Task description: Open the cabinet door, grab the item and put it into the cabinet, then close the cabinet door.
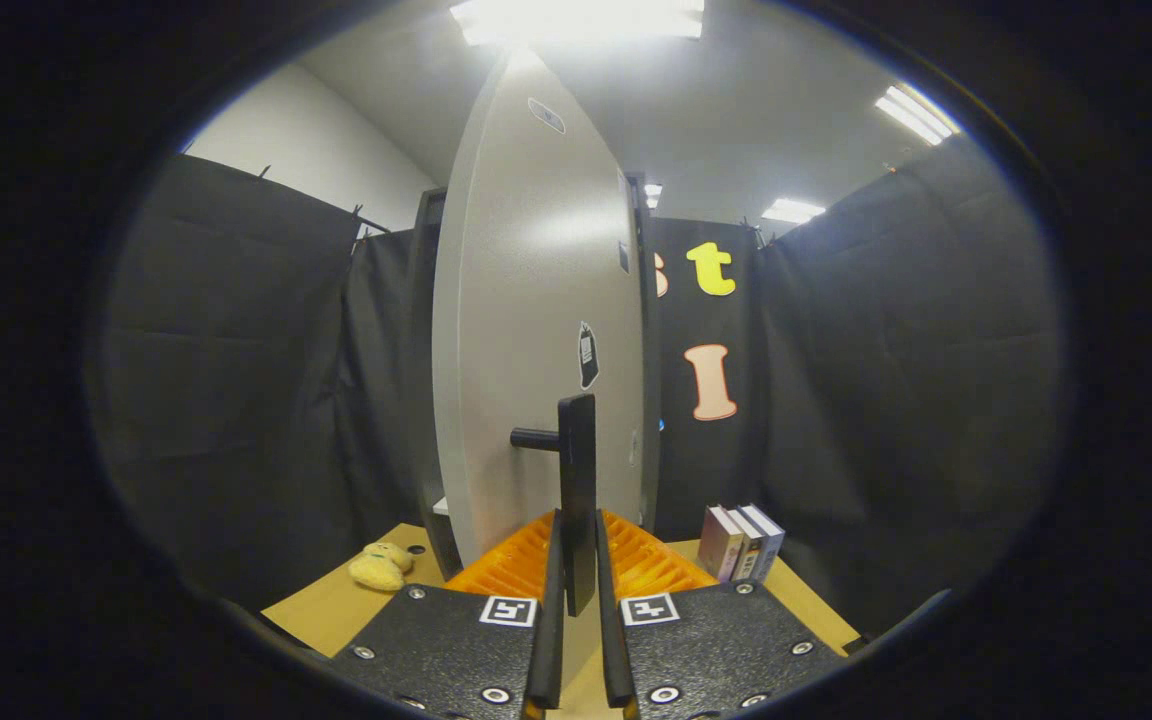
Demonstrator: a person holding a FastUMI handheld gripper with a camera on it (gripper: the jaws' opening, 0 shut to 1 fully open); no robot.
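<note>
The cabinet door (536, 330), a tall pale-grey speckled panel, stands edge-on just ahead of the gripper (577, 560), swung partly out from the dark cabinet frame (426, 380); its black vertical bar handle (577, 480) runs down between the two fingers, which appear closed on it from either side. The small yellow plush toy (381, 566), likely the item to store, lies on the tan wooden tabletop (336, 610) left of the door; three upright books (741, 543) stand to the right. The narrow bar could slip from the pads if the pull runs off the door's arc; a wide swing might sweep the toy.
</note>
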